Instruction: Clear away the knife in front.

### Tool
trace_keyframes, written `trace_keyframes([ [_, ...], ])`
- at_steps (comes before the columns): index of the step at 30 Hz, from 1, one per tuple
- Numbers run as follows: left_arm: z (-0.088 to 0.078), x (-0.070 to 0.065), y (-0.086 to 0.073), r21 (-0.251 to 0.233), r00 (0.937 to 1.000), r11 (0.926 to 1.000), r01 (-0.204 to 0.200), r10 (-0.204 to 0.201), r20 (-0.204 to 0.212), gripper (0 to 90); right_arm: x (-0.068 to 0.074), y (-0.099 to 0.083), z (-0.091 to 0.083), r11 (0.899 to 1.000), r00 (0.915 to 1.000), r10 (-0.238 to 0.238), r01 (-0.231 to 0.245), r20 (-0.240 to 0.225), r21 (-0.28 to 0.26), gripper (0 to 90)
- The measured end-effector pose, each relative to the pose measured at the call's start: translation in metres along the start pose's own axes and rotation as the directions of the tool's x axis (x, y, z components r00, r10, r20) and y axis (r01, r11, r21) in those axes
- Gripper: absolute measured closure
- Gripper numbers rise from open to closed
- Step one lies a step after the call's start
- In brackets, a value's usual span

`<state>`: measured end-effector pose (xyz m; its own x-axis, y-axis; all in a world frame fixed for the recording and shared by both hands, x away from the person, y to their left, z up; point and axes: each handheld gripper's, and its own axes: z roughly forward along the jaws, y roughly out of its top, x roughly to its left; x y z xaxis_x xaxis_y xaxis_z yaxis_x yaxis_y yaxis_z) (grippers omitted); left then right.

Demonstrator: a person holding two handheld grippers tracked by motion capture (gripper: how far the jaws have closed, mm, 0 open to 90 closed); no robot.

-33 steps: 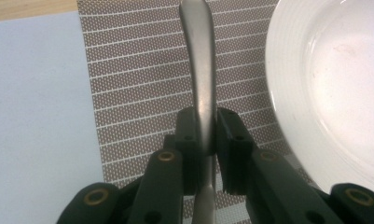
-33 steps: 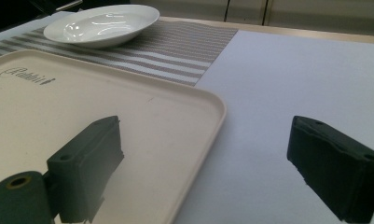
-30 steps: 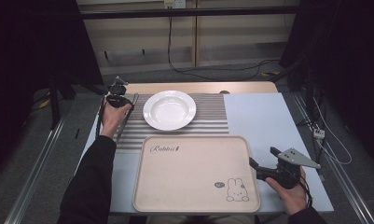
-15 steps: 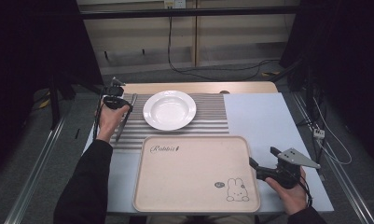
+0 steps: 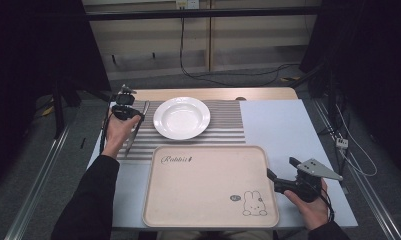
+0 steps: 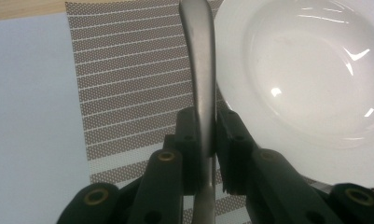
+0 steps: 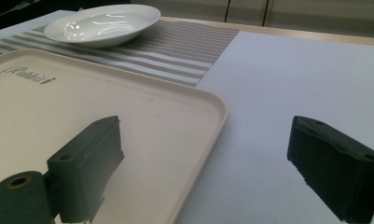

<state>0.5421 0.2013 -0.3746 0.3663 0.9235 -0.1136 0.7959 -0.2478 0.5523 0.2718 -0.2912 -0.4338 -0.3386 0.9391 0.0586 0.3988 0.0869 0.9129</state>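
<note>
A grey metal utensil (image 6: pixel 199 70) lies lengthwise along the striped placemat (image 5: pixel 223 125), just left of the white plate (image 5: pixel 181 117). My left gripper (image 6: pixel 205 135) is shut on the utensil's handle, pads pressed to both sides, with the plate (image 6: pixel 310 70) close on its right. In the high view the left gripper (image 5: pixel 133 114) sits at the mat's far left with the utensil (image 5: pixel 137 129) slanting back toward the person. My right gripper (image 5: pixel 281 167) is open at the right rim of the beige rabbit tray (image 5: pixel 208 190). In its own view the right gripper (image 7: pixel 203 140) straddles the tray's rim (image 7: pixel 208 100), holding nothing.
A pale blue table surface (image 5: pixel 283 125) lies right of the mat and tray. The bare wooden edge (image 5: pixel 213 93) runs along the far side. Cables trail on the floor beyond, and dark frames stand at both sides of the table.
My left hand has shifted slightly with the utensil still held in its jaws. The right hand and the tray have not moved.
</note>
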Motion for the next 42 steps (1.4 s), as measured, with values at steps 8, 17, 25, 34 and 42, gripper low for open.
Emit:
trace_keyframes([
  [8,-0.002,-0.006,-0.010,-0.010,0.9999,0.9999,0.000,0.000,0.014,79.9,0.000,0.000,0.000,1.000,1.0000,0.002,-0.002,-0.001,-0.001,8.7],
  [17,-0.019,-0.016,-0.020,-0.063,0.9994,0.9979,-0.016,0.018,0.029,79.8,0.000,0.000,0.000,1.000,1.0000,-0.002,0.002,-0.005,0.002,8.7],
  [25,-0.023,-0.029,-0.027,-0.059,0.9984,0.9973,-0.044,0.046,0.032,79.8,0.001,0.001,0.001,1.000,1.0000,-0.004,0.004,-0.008,0.001,8.7],
  [34,-0.025,-0.040,-0.036,-0.049,0.9989,0.9982,-0.036,0.037,0.027,79.8,0.001,0.001,0.002,1.000,0.9999,-0.003,0.003,-0.010,0.000,8.7],
  [42,-0.031,-0.057,-0.046,-0.039,0.9939,0.9939,-0.103,0.105,0.034,79.8,0.001,0.001,0.002,1.000,0.9999,-0.003,0.003,-0.012,0.001,8.7],
])
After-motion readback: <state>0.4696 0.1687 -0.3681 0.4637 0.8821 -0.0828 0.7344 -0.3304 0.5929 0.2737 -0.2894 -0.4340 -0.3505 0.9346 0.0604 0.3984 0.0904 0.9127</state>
